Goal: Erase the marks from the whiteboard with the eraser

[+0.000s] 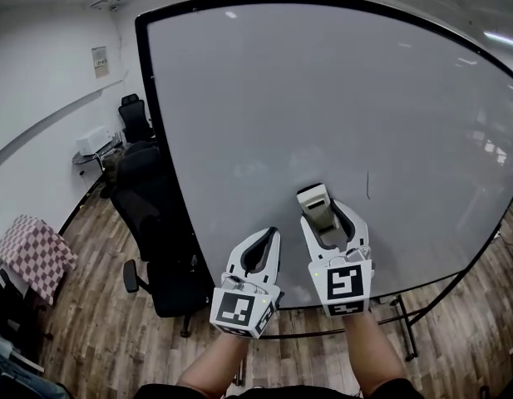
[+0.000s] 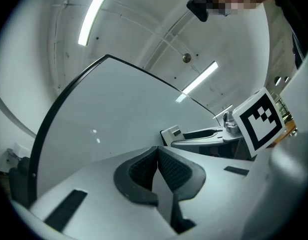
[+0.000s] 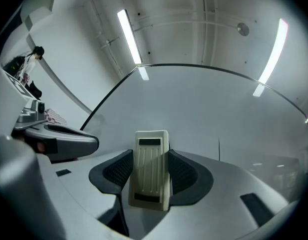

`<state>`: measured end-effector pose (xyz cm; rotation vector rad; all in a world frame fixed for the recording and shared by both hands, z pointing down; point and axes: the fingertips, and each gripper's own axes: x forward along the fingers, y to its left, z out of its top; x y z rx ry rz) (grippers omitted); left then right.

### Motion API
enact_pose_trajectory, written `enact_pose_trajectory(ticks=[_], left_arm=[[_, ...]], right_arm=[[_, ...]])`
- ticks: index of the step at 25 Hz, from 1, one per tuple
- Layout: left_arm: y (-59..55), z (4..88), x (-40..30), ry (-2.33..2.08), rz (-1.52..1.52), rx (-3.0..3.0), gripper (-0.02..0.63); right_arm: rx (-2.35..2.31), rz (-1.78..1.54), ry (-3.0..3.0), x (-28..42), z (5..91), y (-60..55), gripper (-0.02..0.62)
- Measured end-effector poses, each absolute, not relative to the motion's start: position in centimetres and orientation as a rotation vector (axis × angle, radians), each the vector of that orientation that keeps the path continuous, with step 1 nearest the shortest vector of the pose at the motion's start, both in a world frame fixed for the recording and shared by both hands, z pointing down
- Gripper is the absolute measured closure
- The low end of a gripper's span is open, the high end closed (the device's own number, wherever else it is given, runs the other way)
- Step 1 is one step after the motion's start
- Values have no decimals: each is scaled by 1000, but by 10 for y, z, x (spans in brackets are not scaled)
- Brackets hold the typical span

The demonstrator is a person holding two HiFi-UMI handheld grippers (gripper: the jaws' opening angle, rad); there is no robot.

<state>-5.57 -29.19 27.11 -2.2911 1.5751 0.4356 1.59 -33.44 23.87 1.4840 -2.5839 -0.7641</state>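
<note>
A large whiteboard (image 1: 323,123) fills the head view, with one short dark vertical mark (image 1: 368,184) on its lower right; the same mark (image 3: 219,148) shows in the right gripper view. My right gripper (image 1: 331,216) is shut on a cream eraser (image 1: 317,206), whose ribbed back (image 3: 150,169) sits between the dark pads. The eraser lies just left of the mark, close to the board. My left gripper (image 1: 262,250) hangs lower and to the left, its jaws shut with nothing between them (image 2: 156,166).
Black office chairs (image 1: 152,214) stand left of the whiteboard (image 2: 119,114) on the wooden floor. A checkered cloth (image 1: 36,252) covers something at far left. The board's stand legs (image 1: 406,327) reach the floor at lower right.
</note>
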Motion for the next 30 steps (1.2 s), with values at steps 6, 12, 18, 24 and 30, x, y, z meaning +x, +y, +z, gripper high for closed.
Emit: enact_pose_trajectory(ticks=[6, 12, 18, 24, 30], left_arm=[[-295, 267, -65, 1591, 431, -2279, 586], [-292, 280, -56, 1575, 406, -2307, 586], [-296, 279, -54, 1581, 396, -2303, 586], [-294, 281, -50, 1567, 413, -2291, 587], [-298, 276, -36, 1545, 406, -2311, 586]], right_arm=[[1466, -817, -2550, 9, 232, -342, 350], [1477, -827, -2544, 17, 235, -343, 350], [1514, -844, -2551, 34, 220, -352, 347], [1593, -849, -2547, 59, 207, -355, 347], [1697, -870, -2506, 101, 188, -367, 347]])
